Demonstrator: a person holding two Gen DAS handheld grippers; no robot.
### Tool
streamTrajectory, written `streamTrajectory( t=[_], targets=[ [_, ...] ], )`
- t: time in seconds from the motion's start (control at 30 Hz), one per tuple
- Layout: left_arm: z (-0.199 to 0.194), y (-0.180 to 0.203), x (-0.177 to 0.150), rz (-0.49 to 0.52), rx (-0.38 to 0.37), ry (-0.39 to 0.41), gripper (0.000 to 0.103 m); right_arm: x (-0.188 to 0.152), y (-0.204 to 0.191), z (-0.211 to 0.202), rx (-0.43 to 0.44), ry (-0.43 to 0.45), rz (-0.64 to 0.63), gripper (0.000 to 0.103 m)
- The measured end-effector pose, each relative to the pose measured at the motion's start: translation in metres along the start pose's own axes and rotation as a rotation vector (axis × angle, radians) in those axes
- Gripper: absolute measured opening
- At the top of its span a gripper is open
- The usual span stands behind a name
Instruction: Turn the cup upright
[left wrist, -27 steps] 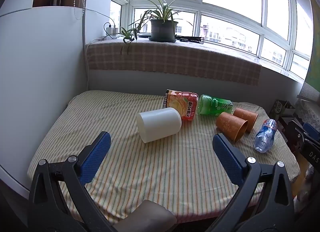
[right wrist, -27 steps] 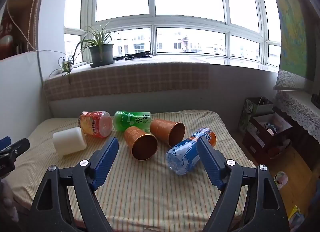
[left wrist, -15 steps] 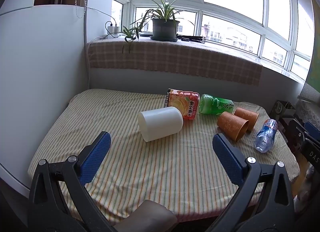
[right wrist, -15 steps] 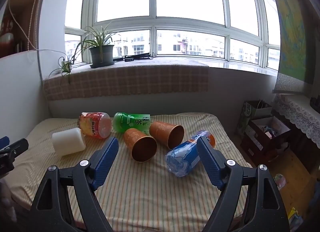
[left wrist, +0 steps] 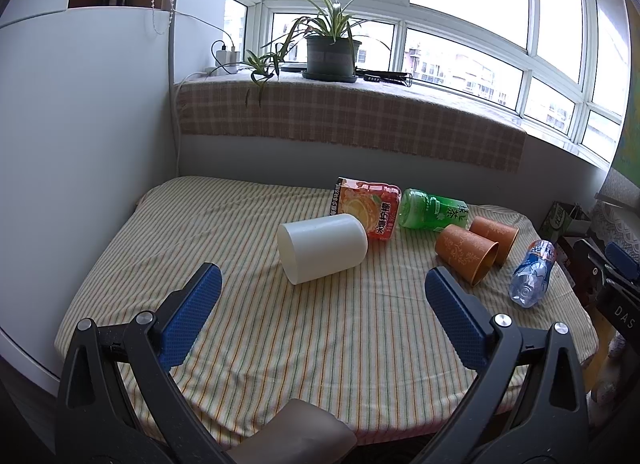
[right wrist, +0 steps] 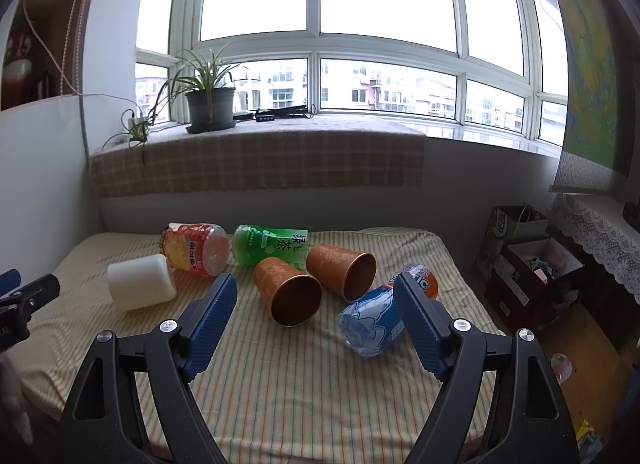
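Observation:
Two orange cups lie on their sides on the striped table. The nearer cup (right wrist: 286, 290) (left wrist: 464, 254) has its mouth toward the right camera; the second cup (right wrist: 344, 270) (left wrist: 494, 232) lies beside it. A white cup (left wrist: 322, 246) (right wrist: 140, 282) also lies on its side. My left gripper (left wrist: 320, 296) is open and empty, hovering just in front of the white cup. My right gripper (right wrist: 314, 304) is open and empty, in front of the nearer orange cup.
A red juice bottle (left wrist: 368, 208), a green tea bottle (left wrist: 434, 210) and a blue water bottle (left wrist: 532, 278) lie on the table (left wrist: 320, 336). A white wall stands to the left. Boxes (right wrist: 532, 264) stand on the floor at the right.
Both views have shifted slightly; the objects sit a little higher in frame and the grippers have eased back. Nothing on the table has moved.

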State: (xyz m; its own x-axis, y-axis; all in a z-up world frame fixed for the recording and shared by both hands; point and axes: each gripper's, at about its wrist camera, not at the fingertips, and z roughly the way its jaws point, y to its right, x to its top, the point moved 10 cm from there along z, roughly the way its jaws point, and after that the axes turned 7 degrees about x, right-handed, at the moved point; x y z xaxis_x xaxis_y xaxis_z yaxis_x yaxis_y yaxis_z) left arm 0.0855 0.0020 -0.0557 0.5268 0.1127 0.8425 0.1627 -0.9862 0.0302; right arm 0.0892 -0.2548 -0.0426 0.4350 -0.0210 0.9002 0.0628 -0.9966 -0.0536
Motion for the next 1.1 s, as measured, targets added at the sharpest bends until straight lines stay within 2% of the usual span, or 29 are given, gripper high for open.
streamTrajectory(
  t=[0.73,1.1],
  targets=[
    [0.003,-0.004,0.0,-0.004,-0.005,-0.009,0.103,-0.003,-0.001,0.004,0.015,-0.02,0.02,0.08],
    [0.004,-0.004,-0.01,-0.01,-0.003,-0.015,0.103,-0.004,-0.001,0.004,0.02,-0.029,0.028,0.08]
  ],
)
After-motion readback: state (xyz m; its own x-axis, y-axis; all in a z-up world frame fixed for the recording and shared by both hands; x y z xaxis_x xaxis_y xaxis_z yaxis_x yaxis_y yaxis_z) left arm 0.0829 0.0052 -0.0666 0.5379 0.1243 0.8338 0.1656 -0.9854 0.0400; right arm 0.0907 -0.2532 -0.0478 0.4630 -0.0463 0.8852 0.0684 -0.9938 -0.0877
